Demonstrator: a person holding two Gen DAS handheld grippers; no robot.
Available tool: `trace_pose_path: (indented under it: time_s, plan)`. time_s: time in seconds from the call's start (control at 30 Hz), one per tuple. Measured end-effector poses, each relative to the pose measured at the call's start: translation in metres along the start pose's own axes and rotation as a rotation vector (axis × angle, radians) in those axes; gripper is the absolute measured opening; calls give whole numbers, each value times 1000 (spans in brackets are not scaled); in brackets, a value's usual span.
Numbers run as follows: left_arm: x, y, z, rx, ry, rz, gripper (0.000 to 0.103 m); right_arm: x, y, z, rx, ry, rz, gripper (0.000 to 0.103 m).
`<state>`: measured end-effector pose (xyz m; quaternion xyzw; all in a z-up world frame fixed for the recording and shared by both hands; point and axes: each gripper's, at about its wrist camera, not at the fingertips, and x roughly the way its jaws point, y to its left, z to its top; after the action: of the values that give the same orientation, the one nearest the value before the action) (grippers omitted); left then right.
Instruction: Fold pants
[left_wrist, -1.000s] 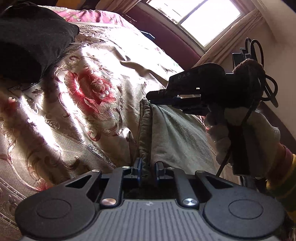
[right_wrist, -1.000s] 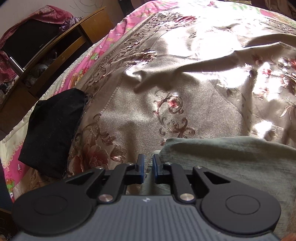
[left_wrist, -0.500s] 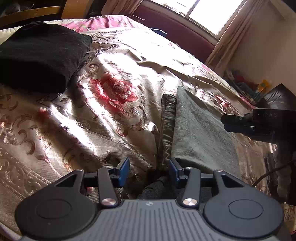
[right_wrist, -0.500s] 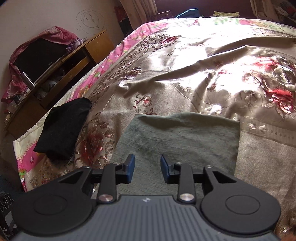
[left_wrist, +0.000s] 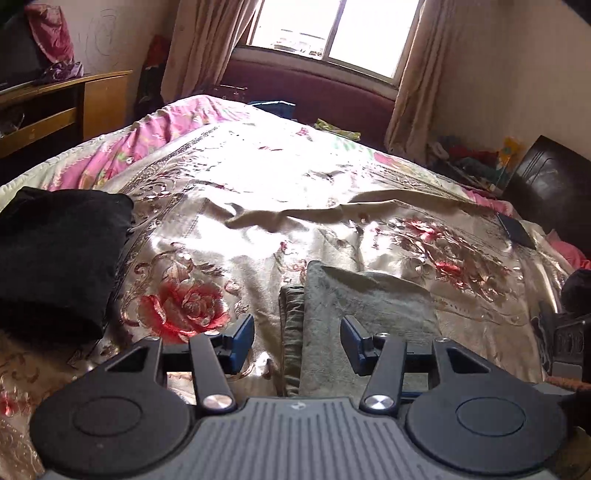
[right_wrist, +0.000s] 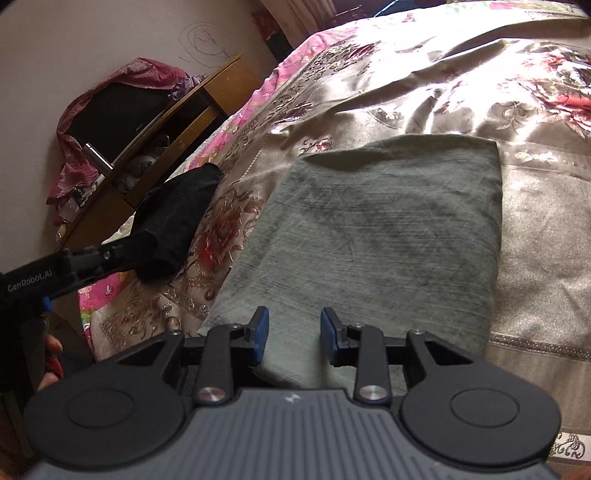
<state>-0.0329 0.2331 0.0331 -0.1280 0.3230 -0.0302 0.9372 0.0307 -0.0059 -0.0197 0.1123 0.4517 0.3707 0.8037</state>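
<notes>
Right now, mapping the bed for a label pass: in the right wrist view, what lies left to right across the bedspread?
Black folded garment → green folded pants → bare floral bedspread.

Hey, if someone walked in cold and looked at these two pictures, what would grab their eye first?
Probably the shiny floral bedspread, lit by the bright window at the far end of the bed. On it, just ahead of both grippers, lie the grey-green pants, folded into a neat rectangle. The right gripper hangs open over them, the left gripper is opening with nothing gripped, and a folded black garment lies near the bed's left edge.
</notes>
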Motion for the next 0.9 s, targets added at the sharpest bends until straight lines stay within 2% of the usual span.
trace_pose_path:
  time_s: [0.13, 0.2, 0.27, 0.33, 0.43, 0.5, 0.73, 0.9]
  plan:
    - [50, -25, 8, 93, 114, -62, 64, 4, -5, -9, 12, 9, 17, 33]
    - [74, -33, 5, 161, 179, -24, 64, 0, -7, -8, 15, -5, 19, 33]
    - [98, -32, -6, 236, 278, 75, 63, -8, -9, -7, 11, -38, 13, 33]
    - [102, -19, -18, 213, 328, 66, 64, -13, -12, -7, 2, -57, 7, 35]
    - [90, 0, -29, 82, 332, 32, 64, -9, -17, -10, 14, -47, 19, 36]
    - [82, 3, -34, 51, 327, 27, 64, -7, -15, -10, 1, -36, 28, 36]
    - [66, -5, -34, 128, 338, 80, 65, -12, 8, -8, -81, -56, 59, 36]
    - [55, -4, -26, 156, 317, 108, 64, -2, 20, -8, -103, -7, 65, 37]
